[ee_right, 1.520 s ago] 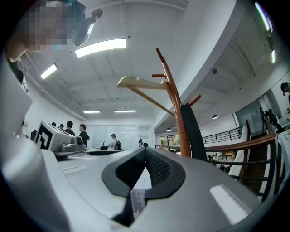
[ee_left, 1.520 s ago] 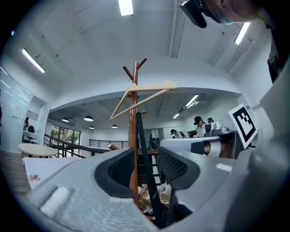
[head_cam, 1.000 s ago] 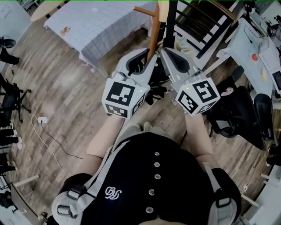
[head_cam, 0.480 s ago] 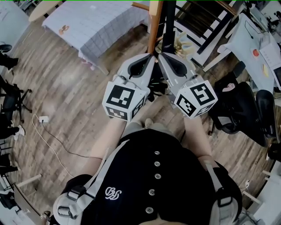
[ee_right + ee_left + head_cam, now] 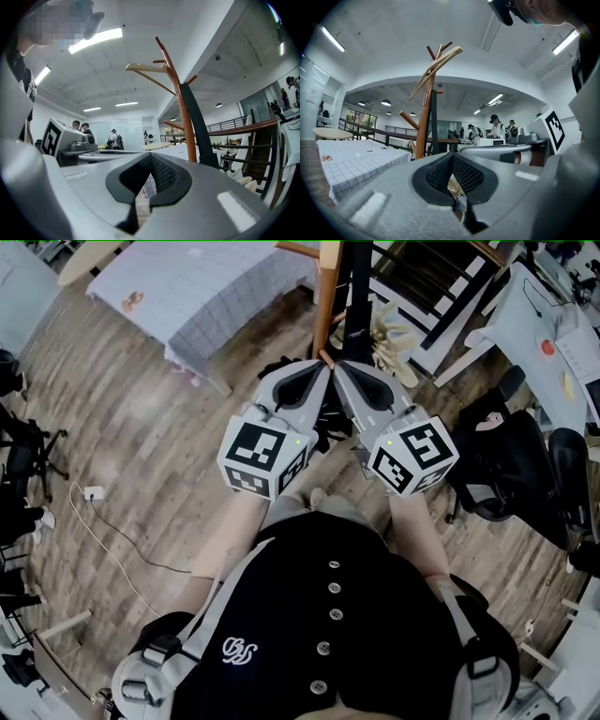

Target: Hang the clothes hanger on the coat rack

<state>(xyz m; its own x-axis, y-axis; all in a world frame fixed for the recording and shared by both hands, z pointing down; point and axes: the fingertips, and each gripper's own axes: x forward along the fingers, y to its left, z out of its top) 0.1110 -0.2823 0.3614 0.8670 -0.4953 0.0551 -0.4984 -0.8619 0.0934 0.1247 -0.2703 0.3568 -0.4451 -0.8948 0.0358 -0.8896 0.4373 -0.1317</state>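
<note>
The wooden coat rack (image 5: pixel 423 117) stands just ahead of me, its pole (image 5: pixel 325 296) rising at the top of the head view. A pale wooden clothes hanger (image 5: pixel 433 70) hangs from one of its top pegs, and in the right gripper view the hanger (image 5: pixel 145 70) sits high on the rack (image 5: pixel 180 103). My left gripper (image 5: pixel 322 367) and right gripper (image 5: pixel 336 367) are side by side below it, tips close together and pointing at the pole. Both are shut with nothing in them, seen in the left gripper (image 5: pixel 451 157) and right gripper (image 5: pixel 150 157) views.
A black post (image 5: pixel 356 287) leans by the rack, with more pale hangers (image 5: pixel 389 338) at its foot. A table with a checked cloth (image 5: pixel 206 296) is at the far left, a black office chair (image 5: pixel 506 465) at the right. A cable and socket (image 5: pixel 91 494) lie on the floor.
The left gripper's jaws have closed with nothing between them. Both grippers have sunk a little, their tips drawing together near the rack's pole.
</note>
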